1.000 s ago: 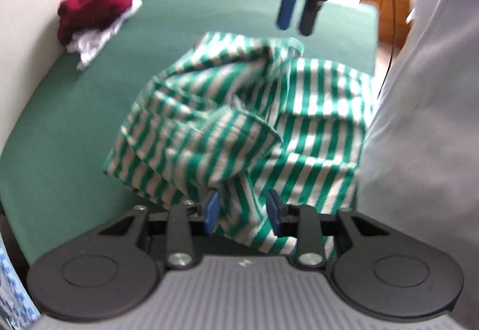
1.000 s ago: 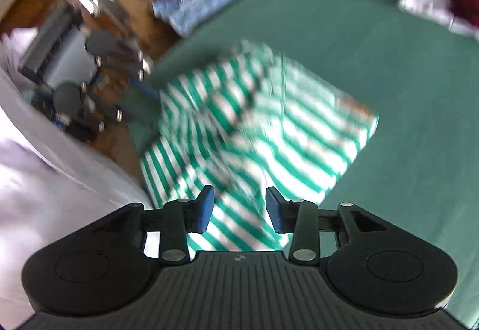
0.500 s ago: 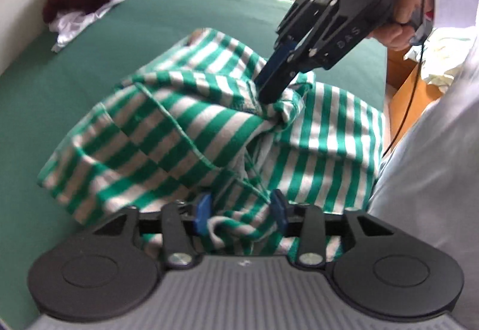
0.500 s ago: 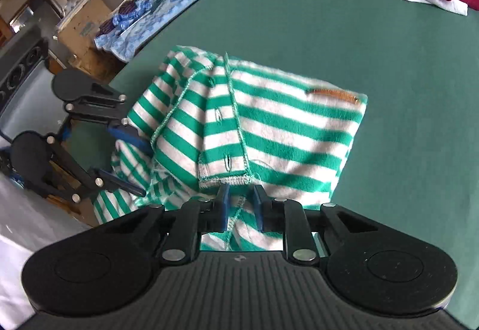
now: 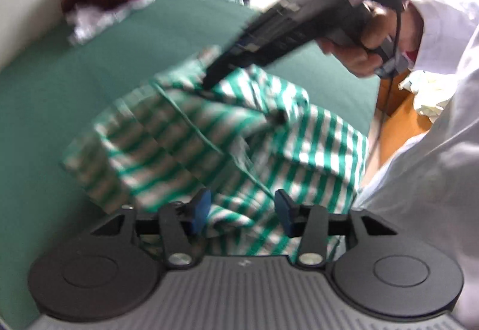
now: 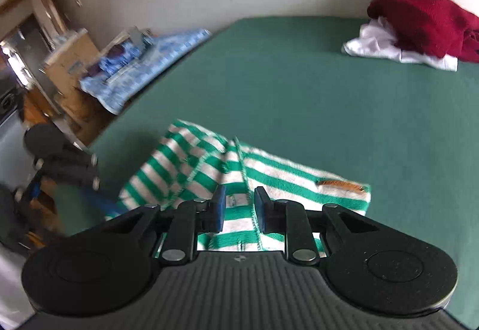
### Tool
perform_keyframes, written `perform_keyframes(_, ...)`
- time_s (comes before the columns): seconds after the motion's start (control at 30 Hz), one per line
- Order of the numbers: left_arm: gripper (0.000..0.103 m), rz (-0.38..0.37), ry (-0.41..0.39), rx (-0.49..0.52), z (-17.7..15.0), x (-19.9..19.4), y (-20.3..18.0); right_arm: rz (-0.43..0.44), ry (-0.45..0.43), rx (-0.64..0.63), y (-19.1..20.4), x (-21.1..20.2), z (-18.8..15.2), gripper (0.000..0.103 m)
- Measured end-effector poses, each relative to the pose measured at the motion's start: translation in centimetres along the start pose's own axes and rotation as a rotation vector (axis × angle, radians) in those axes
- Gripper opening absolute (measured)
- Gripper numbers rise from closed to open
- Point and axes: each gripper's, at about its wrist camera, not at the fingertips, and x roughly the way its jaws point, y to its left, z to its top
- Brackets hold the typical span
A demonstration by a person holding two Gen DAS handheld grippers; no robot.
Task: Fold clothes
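Observation:
A green-and-white striped shirt (image 5: 209,144) lies crumpled on the green tabletop (image 5: 45,120), near the edge by the person. My left gripper (image 5: 242,208) sits low at the shirt's near side. Its jaws stand wide and are closing, with a loose fold of the cloth between the pads. My right gripper (image 6: 239,208) is narrowed on the shirt's (image 6: 284,177) stitched placket and is easing open slightly. In the left wrist view the right gripper (image 5: 211,81) comes down from the upper right, and the cloth tents up to its tip.
A dark red garment (image 6: 425,18) on a white one (image 6: 377,45) lies at the far corner of the tabletop (image 6: 329,90). A blue patterned cloth (image 6: 143,60) and a cardboard box (image 6: 71,60) sit beyond the table's edge. The person's white sleeve (image 5: 434,150) fills the right side.
The right gripper came down onto the shirt and its jaws narrowed on the cloth. The left gripper sank closer to the shirt's near side and rolled a little. The shirt bunched up.

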Motion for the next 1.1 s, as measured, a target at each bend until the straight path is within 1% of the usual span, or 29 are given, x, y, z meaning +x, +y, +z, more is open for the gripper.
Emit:
perform_keyframes(0.07,0.047,-0.018,0.015,-0.004,-0.6,1.1,-0.4,-0.026,0.034,0.024,-0.1,0.7,-0.6,0.02)
perform_keyframes(0.13,0.047,-0.026,0.012,-0.005,-1.0,1.3,-0.7,-0.05,0.056,0.039,0.1,0.9,-0.5,0.019)
perform_keyframes(0.23,0.046,-0.017,-0.013,-0.032,-1.7,-1.1,-0.1,-0.068,0.015,0.032,1.0,-1.3,-0.3,0.022)
perform_keyframes(0.27,0.047,-0.007,-0.025,-0.036,-2.0,-2.3,0.1,-0.057,-0.002,0.031,1.3,-2.0,-0.2,0.024)
perform_keyframes(0.3,0.049,0.003,-0.038,-0.041,-2.3,-3.5,0.2,-0.04,-0.018,0.032,1.7,-2.7,-0.1,0.025)
perform_keyframes(0.33,0.052,0.016,-0.048,-0.038,-2.7,-4.5,0.4,-0.022,-0.035,0.033,2.1,-3.3,0.1,0.025)
perform_keyframes(0.37,0.058,0.033,-0.051,-0.033,-3.0,-5.0,0.6,0.001,-0.054,0.036,2.7,-3.8,0.1,0.025)
perform_keyframes(0.4,0.059,0.051,-0.051,-0.028,-3.4,-5.3,0.7,0.032,-0.061,0.044,3.4,-4.0,0.2,0.025)
perform_keyframes(0.43,0.059,0.061,-0.043,-0.031,-3.6,-5.1,0.9,0.064,-0.048,0.051,4.1,-3.6,0.1,0.025)
perform_keyframes(0.47,0.058,0.067,-0.032,-0.036,-3.7,-4.7,1.2,0.06,-0.025,0.041,4.9,-2.8,0.0,0.025)
perform_keyframes(0.53,0.056,0.068,-0.012,-0.027,-3.8,-3.4,1.3,0.024,0.017,0.016,6.2,-1.2,-0.3,0.025)
perform_keyframes(0.57,0.058,0.092,-0.001,-0.004,-3.9,-2.6,1.1,0.008,0.031,0.012,6.6,-0.6,-0.6,0.026)
perform_keyframes(0.63,0.055,0.157,0.029,0.046,-4.1,-0.8,0.6,-0.013,0.047,0.02,7.0,0.5,-1.2,0.029)
perform_keyframes(0.67,0.049,0.178,0.04,0.054,-4.4,-0.3,0.7,-0.016,0.041,0.033,6.9,0.7,-1.3,0.023)
perform_keyframes(0.7,0.042,0.196,0.03,0.057,-4.7,-0.2,0.8,-0.024,0.032,0.04,6.9,0.5,-1.2,0.019)
perform_keyframes(0.73,0.037,0.204,0.024,0.061,-4.9,-0.4,0.9,-0.032,0.022,0.047,6.8,0.2,-1.1,0.013)
perform_keyframes(0.77,0.026,0.205,0.027,0.063,-5.1,-0.7,1.1,-0.04,0.012,0.053,6.8,-0.1,-1.0,0.009)
perform_keyframes(0.8,0.023,0.198,0.032,0.053,-5.3,-1.0,1.5,-0.054,0.005,0.05,6.9,-0.5,-1.0,0.008)
perform_keyframes(0.87,0.02,0.189,0.04,0.039,-5.7,-1.5,2.0,-0.101,0.015,0.015,7.1,-0.8,-1.6,0.007)
perform_keyframes(0.97,0.019,0.2,0.043,0.07,-6.0,-1.3,1.6,-0.126,0.057,0.027,7.0,0.5,-2.8,0.007)
perform_keyframes(1.03,0.019,0.221,0.046,0.11,-6.3,-1.1,0.8,-0.161,0.06,-0.028,7.5,1.7,-3.7,0.005)
perform_keyframes(1.1,0.018,0.232,0.065,0.128,-6.4,-1.3,0.4,-0.186,0.049,-0.081,8.0,1.7,-3.8,0.005)
